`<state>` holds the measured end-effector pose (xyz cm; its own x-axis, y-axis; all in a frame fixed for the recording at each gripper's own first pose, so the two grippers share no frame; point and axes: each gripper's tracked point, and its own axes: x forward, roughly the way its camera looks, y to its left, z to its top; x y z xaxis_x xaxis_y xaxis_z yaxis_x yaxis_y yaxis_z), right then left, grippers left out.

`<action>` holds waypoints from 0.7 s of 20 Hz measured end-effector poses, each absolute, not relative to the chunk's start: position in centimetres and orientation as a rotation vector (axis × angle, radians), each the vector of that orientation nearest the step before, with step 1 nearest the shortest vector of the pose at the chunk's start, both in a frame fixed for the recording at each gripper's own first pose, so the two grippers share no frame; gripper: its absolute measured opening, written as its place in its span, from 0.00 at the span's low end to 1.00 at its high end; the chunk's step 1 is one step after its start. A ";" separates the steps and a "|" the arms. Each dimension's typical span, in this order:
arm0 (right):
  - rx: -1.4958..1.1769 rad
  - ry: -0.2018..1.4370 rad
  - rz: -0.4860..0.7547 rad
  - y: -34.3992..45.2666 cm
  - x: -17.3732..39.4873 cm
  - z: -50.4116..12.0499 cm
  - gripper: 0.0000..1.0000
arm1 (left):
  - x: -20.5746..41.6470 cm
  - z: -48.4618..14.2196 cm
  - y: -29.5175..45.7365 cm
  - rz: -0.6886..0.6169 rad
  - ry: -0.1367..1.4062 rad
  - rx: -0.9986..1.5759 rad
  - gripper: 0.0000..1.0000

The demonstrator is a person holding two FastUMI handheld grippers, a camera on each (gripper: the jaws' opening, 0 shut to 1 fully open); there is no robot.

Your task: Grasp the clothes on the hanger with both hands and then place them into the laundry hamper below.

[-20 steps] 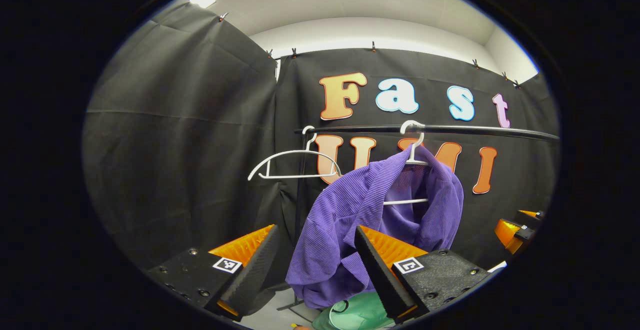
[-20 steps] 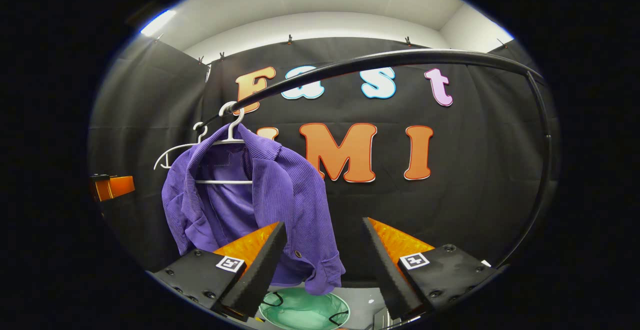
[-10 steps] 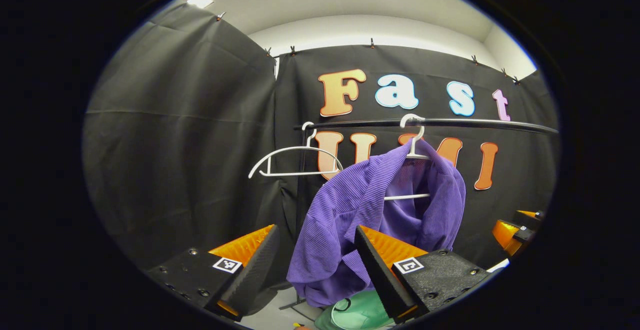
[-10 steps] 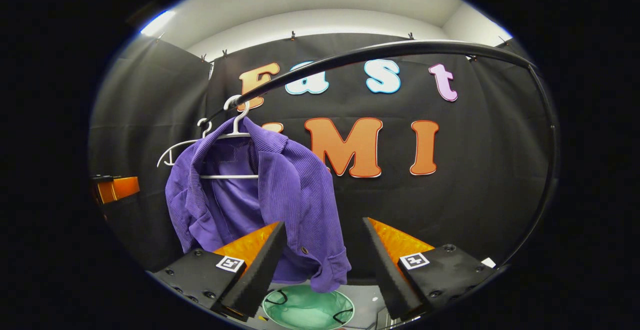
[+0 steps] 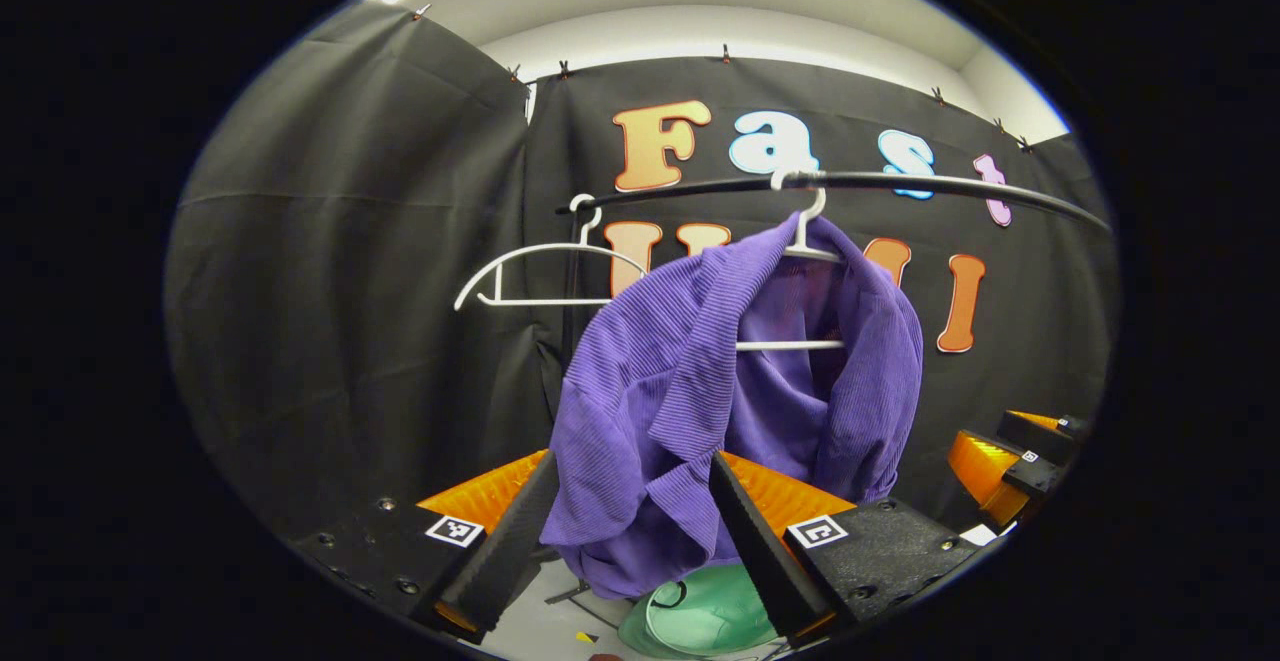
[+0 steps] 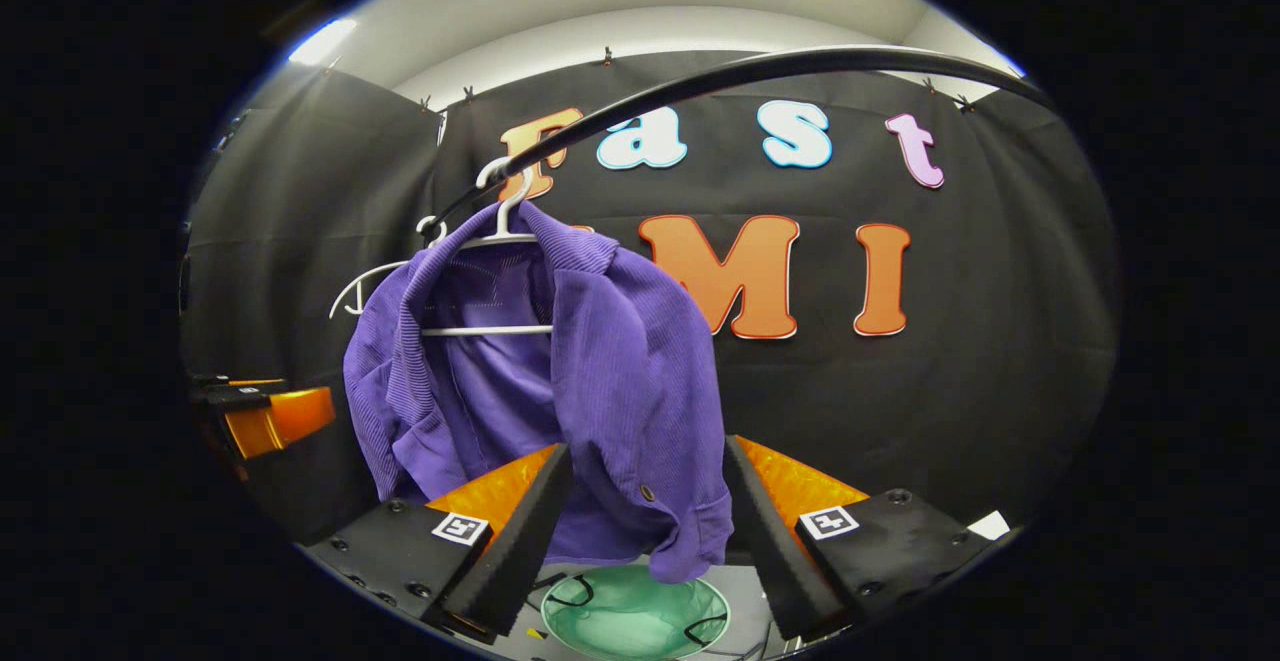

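The purple jacket (image 5: 700, 391) hangs lengthwise downward from a white hanger (image 6: 500, 241) on the black rail (image 6: 760, 66), above the green hamper (image 6: 635, 616). This looks like the approach step: left tongs (image 5: 625, 531) and right tongs (image 6: 645, 526), both spread, bracket its lower folds. Next, each should probably pinch fabric before lifting it off.

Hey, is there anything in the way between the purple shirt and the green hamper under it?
Nothing visible. The purple shirt hangs on its hanger, with the green hamper open below its hem.
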<state>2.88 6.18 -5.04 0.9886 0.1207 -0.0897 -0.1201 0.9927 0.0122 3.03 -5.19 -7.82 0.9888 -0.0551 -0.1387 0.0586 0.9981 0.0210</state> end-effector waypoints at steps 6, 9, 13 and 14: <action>0.003 0.104 0.137 7.7 5.7 -6.4 0.94 | 5.9 -10.8 -7.7 -0.098 0.196 -0.001 0.96; 0.007 0.126 0.149 8.1 7.5 -7.7 0.98 | 7.6 -11.9 -8.9 -0.105 0.201 0.011 0.95; 0.025 0.148 0.172 8.3 10.3 -9.1 0.98 | 10.2 -13.3 -9.8 -0.091 0.220 0.021 0.96; 0.035 0.157 0.176 8.4 11.0 -9.5 0.98 | 10.8 -13.6 -10.3 -0.096 0.218 0.022 0.96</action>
